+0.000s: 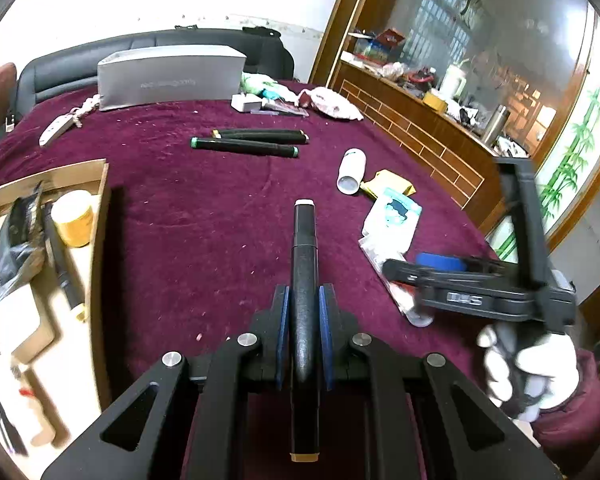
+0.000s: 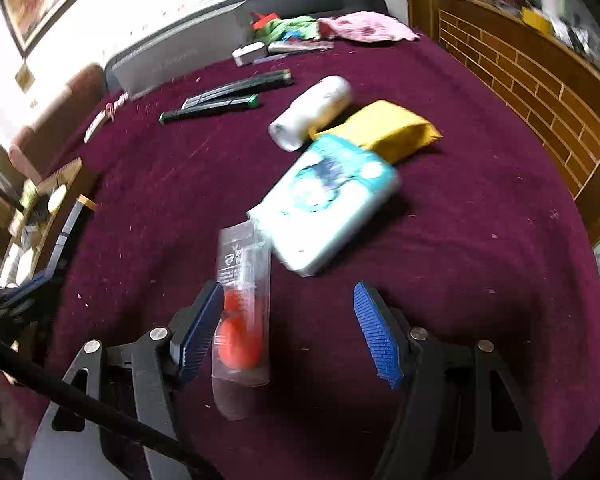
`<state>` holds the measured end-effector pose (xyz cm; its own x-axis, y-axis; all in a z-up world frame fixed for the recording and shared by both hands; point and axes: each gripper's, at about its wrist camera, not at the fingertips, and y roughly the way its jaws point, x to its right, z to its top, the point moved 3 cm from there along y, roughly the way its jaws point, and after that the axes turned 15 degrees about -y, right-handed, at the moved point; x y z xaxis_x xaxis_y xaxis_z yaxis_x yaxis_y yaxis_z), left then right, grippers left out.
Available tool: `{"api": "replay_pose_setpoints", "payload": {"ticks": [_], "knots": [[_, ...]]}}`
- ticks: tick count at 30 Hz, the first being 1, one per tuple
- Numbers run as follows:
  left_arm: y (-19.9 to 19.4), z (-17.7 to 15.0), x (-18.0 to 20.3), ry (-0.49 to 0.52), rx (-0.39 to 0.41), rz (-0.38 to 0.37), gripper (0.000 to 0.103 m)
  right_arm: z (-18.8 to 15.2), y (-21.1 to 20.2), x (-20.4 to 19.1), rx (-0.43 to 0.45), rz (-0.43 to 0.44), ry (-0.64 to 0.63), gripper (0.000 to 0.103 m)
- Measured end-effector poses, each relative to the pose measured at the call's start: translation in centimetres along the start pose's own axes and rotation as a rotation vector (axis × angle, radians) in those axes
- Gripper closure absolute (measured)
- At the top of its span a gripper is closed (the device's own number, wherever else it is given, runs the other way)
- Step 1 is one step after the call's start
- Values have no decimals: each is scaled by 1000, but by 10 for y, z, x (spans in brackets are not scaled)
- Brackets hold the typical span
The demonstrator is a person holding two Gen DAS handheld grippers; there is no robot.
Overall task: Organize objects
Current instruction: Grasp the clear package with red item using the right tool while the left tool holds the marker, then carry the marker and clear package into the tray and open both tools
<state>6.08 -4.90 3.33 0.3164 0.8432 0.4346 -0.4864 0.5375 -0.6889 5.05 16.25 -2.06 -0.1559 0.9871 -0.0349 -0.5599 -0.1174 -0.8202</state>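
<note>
My left gripper (image 1: 304, 300) is shut on a black marker (image 1: 305, 264) with a white cap, held above the maroon cloth (image 1: 188, 208). A cardboard box (image 1: 100, 216) with a yellow tape roll and other items stands to its left. Two more black markers (image 1: 252, 142) lie farther back. My right gripper (image 2: 288, 308) is open, low over the cloth. A clear packet with red balls (image 2: 242, 312) lies next to its left finger. Beyond it lie a pale blue tissue pack (image 2: 328, 200), a yellow pouch (image 2: 396, 128) and a white bottle (image 2: 312, 112).
A grey box (image 1: 168, 76) stands at the back by the dark headboard. A white power strip (image 1: 54, 130), a small white box (image 1: 246, 102) and crumpled cloths (image 1: 332, 104) lie along the far edge. A wooden cabinet (image 1: 420, 136) runs along the right side.
</note>
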Motion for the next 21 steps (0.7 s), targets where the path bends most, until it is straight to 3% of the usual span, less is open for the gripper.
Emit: {"api": "replay_pose_setpoints", "payload": {"ticks": [6, 9, 10, 11, 13, 21], "knots": [[-31, -7, -23, -50, 51, 3, 91, 10, 16, -20, -41, -124, -103, 37], [-48, -10, -39, -86, 82, 8, 91, 11, 19, -31, -30, -164, -154, 58], [-53, -12, -43, -97, 91, 12, 91, 11, 17, -36, -28, -144, -170, 74], [-57, -13, -49, -111, 100, 16, 91, 11, 16, -40, -33, -139, -179, 78], [-67, -16, -62, -137, 117, 24, 91, 9, 14, -45, -43, -144, -200, 78], [-107, -24, -117, -244, 200, 88, 91, 16, -18, -80, 15, 35, -213, 78]]}}
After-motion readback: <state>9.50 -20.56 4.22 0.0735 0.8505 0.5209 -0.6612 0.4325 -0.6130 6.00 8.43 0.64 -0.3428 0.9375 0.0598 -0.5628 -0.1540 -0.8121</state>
